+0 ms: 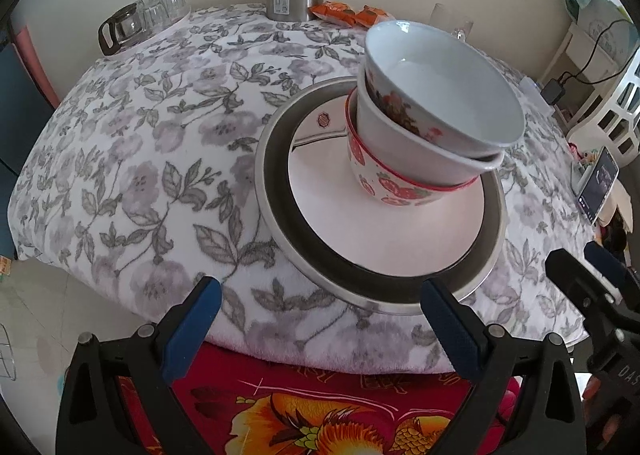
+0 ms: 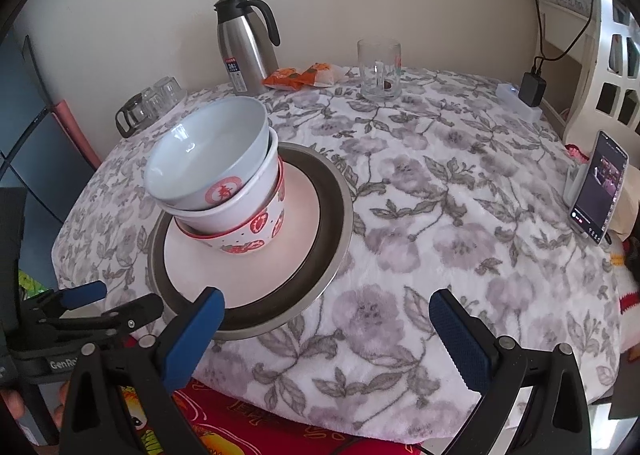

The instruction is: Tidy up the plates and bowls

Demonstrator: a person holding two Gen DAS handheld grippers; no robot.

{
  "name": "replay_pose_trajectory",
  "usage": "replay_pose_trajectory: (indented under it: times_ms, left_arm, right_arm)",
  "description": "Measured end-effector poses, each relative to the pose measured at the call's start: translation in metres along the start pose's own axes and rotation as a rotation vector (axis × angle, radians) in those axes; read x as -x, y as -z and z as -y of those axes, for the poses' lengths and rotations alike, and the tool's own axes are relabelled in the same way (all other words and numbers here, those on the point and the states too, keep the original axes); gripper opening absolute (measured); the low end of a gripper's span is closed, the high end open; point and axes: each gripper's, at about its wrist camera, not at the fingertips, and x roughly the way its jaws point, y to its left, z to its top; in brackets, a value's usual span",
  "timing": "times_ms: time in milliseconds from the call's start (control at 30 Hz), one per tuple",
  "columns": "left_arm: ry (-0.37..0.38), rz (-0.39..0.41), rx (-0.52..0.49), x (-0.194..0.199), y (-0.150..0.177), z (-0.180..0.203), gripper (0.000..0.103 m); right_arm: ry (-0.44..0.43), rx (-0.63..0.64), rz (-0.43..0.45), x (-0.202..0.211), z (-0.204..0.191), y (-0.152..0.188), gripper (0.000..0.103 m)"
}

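- The left black gripper with blue padded fingers (image 1: 320, 319) sits nearest, jaws spread wide and holding nothing; its right finger (image 1: 448, 331) overlaps the near rim of the dishes in view, though I cannot tell if it touches.
- The right black gripper with blue padded fingers (image 2: 326, 329) is equally wide open and empty, at the near table edge, with the dishes to its far left.
- Just beyond, on the grey-flowered white tablecloth (image 1: 160, 159), a pale pink round plate (image 1: 332, 223) lies inside a wide stainless-steel rimmed dish (image 1: 272, 159).
- On the plate stands a tilted stack: strawberry-patterned red-rimmed bowl (image 1: 400, 191), plain white bowl (image 1: 420, 151), pale blue floral bowl (image 1: 448, 83) on top, leaning right in the left view.
- Judgement: the left gripper is nearer and roughly squared to the rim.
- Far back: a steel thermos jug (image 2: 244, 55) and a clear glass mug (image 2: 380, 71).
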Motion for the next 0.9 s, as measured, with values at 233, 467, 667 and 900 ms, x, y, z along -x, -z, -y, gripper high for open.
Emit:
replay_pose_trajectory:
  times_ms: [233, 467, 667, 900]
  left_arm:
    - [-0.026, 0.025, -0.005, 0.003, 0.009, 0.008, 0.1]
    - [-0.03, 0.048, -0.01, 0.006, 0.011, 0.012, 0.1]
    - [-0.032, 0.057, -0.029, 0.005, 0.012, 0.018, 0.1]
    - [-0.029, 0.056, -0.015, 0.005, 0.012, 0.016, 0.1]
  right_arm:
    - [-0.016, 0.001, 0.005, 0.005, 0.004, 0.002, 0.103]
    - [-0.023, -0.002, 0.01, 0.009, 0.008, 0.003, 0.103]
    - [-0.024, 0.006, 0.014, 0.01, 0.008, 0.004, 0.103]
    - [-0.025, 0.003, 0.013, 0.01, 0.008, 0.004, 0.103]
